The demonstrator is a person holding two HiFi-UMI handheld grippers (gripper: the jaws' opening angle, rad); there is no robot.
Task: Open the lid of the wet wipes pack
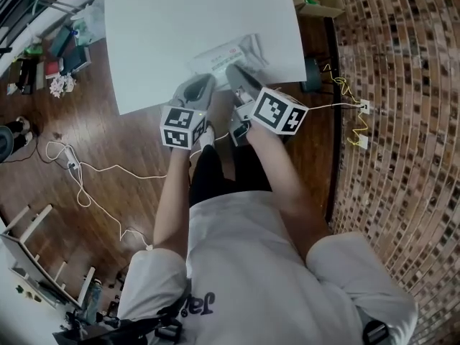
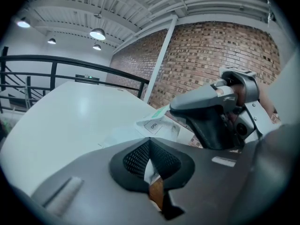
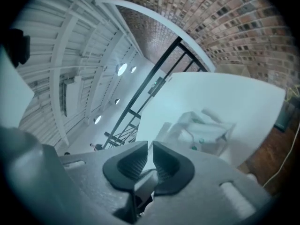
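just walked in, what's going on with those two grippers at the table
A person is working a gripper in each hand on a wet wipes pack lying near the closest edge of a white table. The left gripper is shut on an edge of the pack, holding it. The right gripper has its jaws closed on a thin white strip, apparently the lid flap. How far the lid has come open can't be told.

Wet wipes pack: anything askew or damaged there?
Only the wet wipes pack: it sits at the table's near edge, wrapper crumpled and raised, left gripper clamping its end, right gripper pinching a white flap.
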